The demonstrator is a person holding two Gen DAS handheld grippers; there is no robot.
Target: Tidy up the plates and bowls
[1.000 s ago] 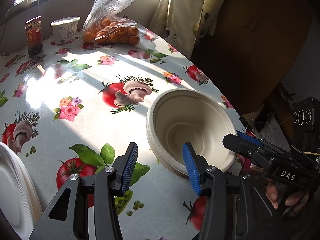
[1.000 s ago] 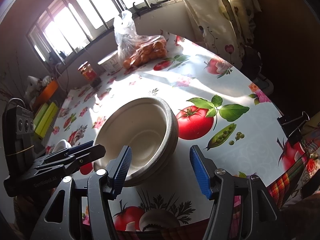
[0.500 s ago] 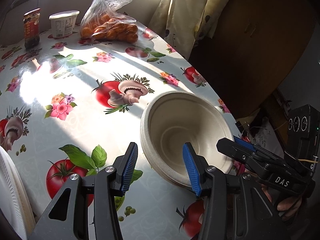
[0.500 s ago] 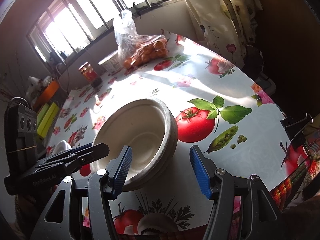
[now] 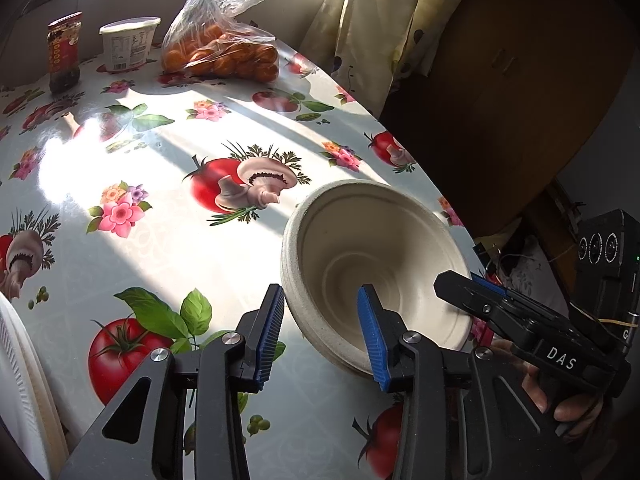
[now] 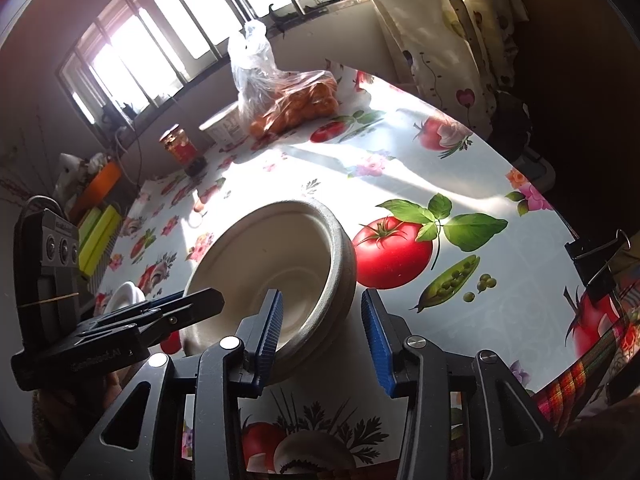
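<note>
A stack of cream paper bowls (image 5: 376, 264) sits near the table's edge; it also shows in the right wrist view (image 6: 276, 276). My left gripper (image 5: 322, 332) is open and straddles the stack's near rim, one blue pad outside, one over the inside. My right gripper (image 6: 322, 332) is open and straddles the opposite rim the same way. The right gripper shows in the left wrist view (image 5: 476, 292), and the left gripper in the right wrist view (image 6: 188, 308). A stack of white plates (image 5: 18, 376) lies at the far left edge.
A bag of oranges (image 5: 220, 52), a white tub (image 5: 128, 44) and a red-labelled jar (image 5: 63, 52) stand at the back by the window. The table edge (image 5: 444, 204) runs close behind the bowls. A binder clip (image 6: 596, 260) grips the cloth's edge.
Both grippers have moved in on the bowl stack, so each now has a pad on either side of its rim. The bowls look closer in both views.
</note>
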